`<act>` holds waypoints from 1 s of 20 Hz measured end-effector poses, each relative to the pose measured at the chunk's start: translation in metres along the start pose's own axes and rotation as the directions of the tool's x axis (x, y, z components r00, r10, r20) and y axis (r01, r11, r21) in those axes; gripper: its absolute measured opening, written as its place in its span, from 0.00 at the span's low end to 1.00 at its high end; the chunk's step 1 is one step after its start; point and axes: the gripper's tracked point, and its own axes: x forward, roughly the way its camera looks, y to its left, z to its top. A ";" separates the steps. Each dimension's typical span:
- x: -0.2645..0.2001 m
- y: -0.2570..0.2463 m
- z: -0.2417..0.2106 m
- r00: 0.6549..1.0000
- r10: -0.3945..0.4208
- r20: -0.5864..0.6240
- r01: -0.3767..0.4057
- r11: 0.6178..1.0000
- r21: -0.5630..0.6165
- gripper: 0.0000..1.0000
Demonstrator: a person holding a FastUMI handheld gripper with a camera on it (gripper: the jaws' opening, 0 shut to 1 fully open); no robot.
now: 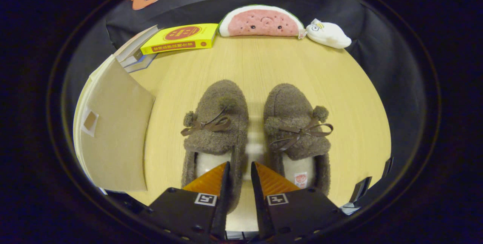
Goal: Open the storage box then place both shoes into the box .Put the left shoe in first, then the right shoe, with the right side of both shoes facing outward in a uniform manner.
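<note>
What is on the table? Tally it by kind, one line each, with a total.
Shoes: 2, brown fuzzy left shoe and right shoe
Plush toys: 2, watermelon plush, white plush
Books: 2, yellow book on a grey book
Storage box: 1, beige storage box
Total: 7
The tool hovers slightly open between the shoes.

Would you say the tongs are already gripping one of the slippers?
No: the tongs hang nearly closed over the gap between the left slipper and right slipper, pressing on neither.
</note>
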 end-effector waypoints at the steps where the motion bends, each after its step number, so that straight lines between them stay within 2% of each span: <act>1: 0.002 -0.001 0.000 1.000 -0.008 -0.007 0.008 1.000 -0.005 0.19; 4: 0.002 -0.001 0.001 0.999 -0.020 -0.044 0.019 1.000 -0.021 0.18; 5: 0.002 -0.001 0.001 0.998 -0.010 -0.055 0.012 0.999 0.034 0.01; 11: -0.017 0.003 0.002 0.989 0.116 -0.087 -0.097 0.976 0.195 0.00; 15: -0.054 0.008 0.008 0.989 0.145 -0.038 -0.135 0.972 0.192 0.00; 20: -0.121 0.038 0.026 0.983 0.175 0.059 -0.181 0.972 0.148 0.01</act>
